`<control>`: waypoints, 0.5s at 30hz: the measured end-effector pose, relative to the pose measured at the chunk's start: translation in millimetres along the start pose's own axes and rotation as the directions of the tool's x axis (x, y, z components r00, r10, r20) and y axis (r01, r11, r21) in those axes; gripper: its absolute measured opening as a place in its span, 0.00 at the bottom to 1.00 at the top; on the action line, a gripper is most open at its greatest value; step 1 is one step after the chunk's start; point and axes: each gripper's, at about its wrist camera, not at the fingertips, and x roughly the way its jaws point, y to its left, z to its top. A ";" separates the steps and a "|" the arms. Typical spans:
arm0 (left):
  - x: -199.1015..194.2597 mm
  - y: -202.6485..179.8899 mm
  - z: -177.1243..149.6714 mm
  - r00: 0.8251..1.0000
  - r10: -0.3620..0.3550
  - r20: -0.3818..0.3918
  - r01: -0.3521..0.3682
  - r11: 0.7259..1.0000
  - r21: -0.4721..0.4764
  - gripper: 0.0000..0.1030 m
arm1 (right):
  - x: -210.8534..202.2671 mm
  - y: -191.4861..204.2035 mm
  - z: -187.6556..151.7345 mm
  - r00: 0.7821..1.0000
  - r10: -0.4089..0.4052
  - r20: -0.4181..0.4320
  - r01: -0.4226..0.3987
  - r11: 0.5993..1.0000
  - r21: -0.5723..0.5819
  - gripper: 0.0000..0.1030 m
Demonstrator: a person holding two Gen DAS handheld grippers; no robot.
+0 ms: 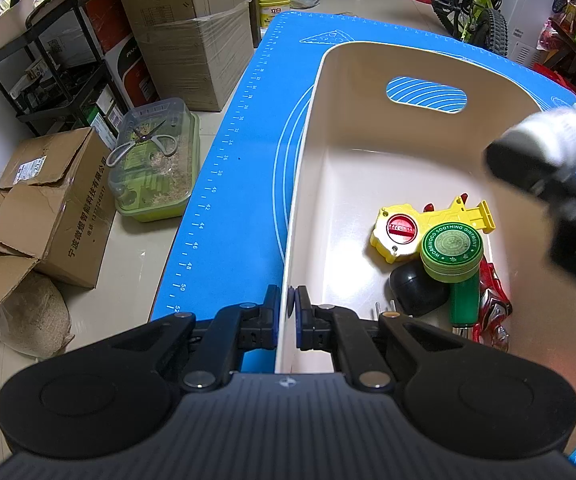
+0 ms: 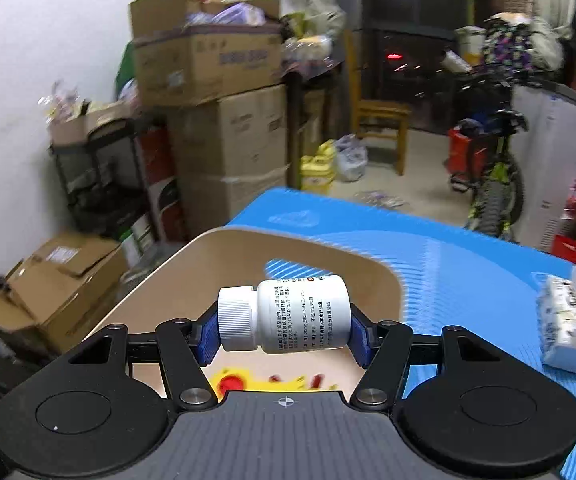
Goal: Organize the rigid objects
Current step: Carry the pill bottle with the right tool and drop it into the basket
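Observation:
A cream plastic bin [image 1: 367, 128] stands on the blue mat [image 1: 244, 184]. My left gripper [image 1: 291, 300] is shut on the bin's left wall, one pad on each side of the rim. Inside lie a yellow toy with a red button [image 1: 399, 232], a green ointment tin [image 1: 451, 252], a black round piece [image 1: 417, 286], a green handle [image 1: 465, 298] and a shiny red toy [image 1: 495, 300]. My right gripper [image 2: 284, 332] is shut on a white pill bottle [image 2: 299, 312], held sideways above the bin [image 2: 192, 280]. In the left wrist view the bottle [image 1: 555, 132] is a blur over the bin's right rim.
A white tissue pack [image 2: 567, 320] lies on the mat to the right of the bin. Off the mat's left edge, the floor holds cardboard boxes [image 1: 56, 208], a clear-lidded green container [image 1: 156, 160] and a black rack [image 1: 52, 72]. A bicycle [image 2: 495, 184] stands behind.

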 end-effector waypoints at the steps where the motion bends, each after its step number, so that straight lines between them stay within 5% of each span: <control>1: 0.0 0.1 0.0 1.000 -0.001 0.000 0.001 1.000 -0.001 0.09 | 2.3 4.3 -1.3 1.000 0.005 -0.016 -0.005 1.000 -0.013 0.63; 9: -0.4 -0.1 -0.3 1.000 -0.003 0.001 0.003 1.000 -0.004 0.09 | 25.6 17.8 -12.0 0.987 0.021 -0.158 -0.030 0.998 -0.051 0.63; 15: -2.9 -1.7 -0.3 1.000 0.001 0.008 0.000 1.000 -0.010 0.09 | 24.0 14.6 -15.2 0.984 0.012 -0.175 -0.019 0.999 -0.037 0.68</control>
